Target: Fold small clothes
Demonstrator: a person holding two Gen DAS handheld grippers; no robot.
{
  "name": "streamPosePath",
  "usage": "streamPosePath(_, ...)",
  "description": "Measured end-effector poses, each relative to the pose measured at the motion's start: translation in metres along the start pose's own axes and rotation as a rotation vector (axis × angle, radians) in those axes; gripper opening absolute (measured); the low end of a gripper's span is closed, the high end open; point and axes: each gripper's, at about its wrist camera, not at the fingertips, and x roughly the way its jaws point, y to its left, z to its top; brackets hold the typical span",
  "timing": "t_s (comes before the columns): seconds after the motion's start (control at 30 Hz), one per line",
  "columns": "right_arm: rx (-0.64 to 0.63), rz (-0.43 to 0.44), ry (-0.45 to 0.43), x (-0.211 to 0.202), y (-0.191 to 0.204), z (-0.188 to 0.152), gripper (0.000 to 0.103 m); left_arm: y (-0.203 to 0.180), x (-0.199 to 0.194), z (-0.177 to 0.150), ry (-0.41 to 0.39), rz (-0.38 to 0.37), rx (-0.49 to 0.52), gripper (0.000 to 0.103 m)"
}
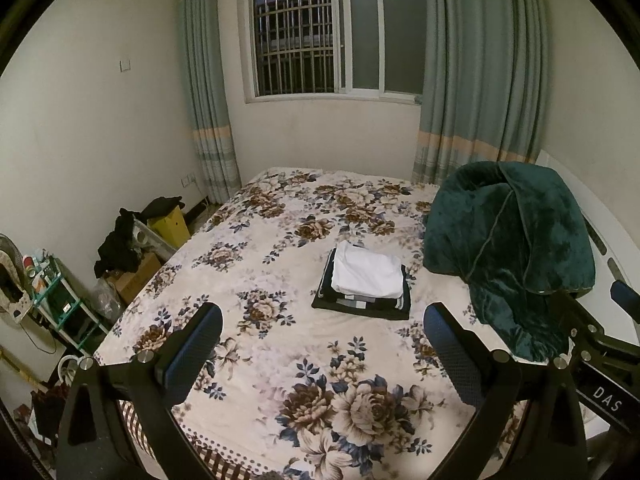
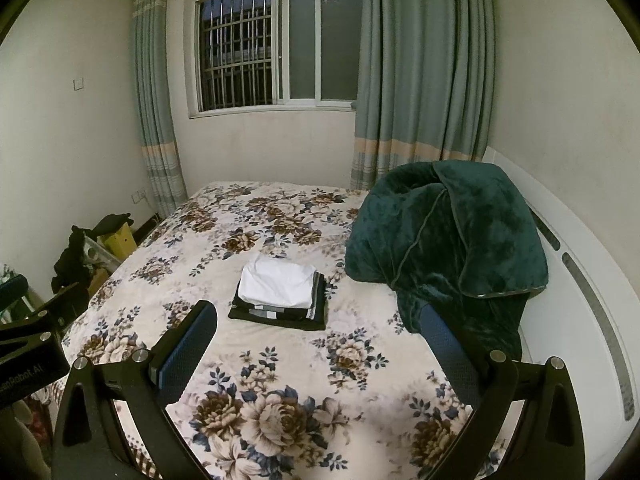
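Observation:
A stack of folded clothes lies on the floral bed: a white folded garment [image 1: 366,274] on top of dark folded ones [image 1: 360,306]. The stack also shows in the right wrist view, white garment [image 2: 276,282] over dark ones [image 2: 280,316]. My left gripper [image 1: 322,320] is open and empty, held above the near part of the bed, short of the stack. My right gripper [image 2: 318,320] is open and empty, also held back from the stack. The right gripper's body shows at the right edge of the left wrist view [image 1: 600,344].
The floral bedspread [image 1: 256,248] covers the bed. A dark green plush blanket [image 1: 508,248] is heaped at the bed's right side by the white headboard [image 2: 580,280]. Boxes, dark clothes [image 1: 120,244] and a small shelf [image 1: 56,300] crowd the floor on the left. Window and curtains stand behind.

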Motion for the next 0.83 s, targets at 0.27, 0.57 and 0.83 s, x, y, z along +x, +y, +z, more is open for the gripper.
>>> streamPosePath(0.27,-0.002,-0.001,-0.006,0.0013,-0.0009,0.0007,0.103,-0.0039,-0.0023,0.0003,-0.008,0.009,-0.004,0.103)
streamPosePath(0.57,0.001,0.000,-0.012,0.0010,-0.0006,-0.0002,0.103,-0.0044,-0.0030,-0.0009,-0.013,0.014,-0.007,0.103)
streamPosePath(0.83,-0.001,0.000,-0.012,0.0017,-0.0005,-0.0006,0.103,-0.0043,-0.0056,0.0038,-0.025,0.016,-0.009,0.103)
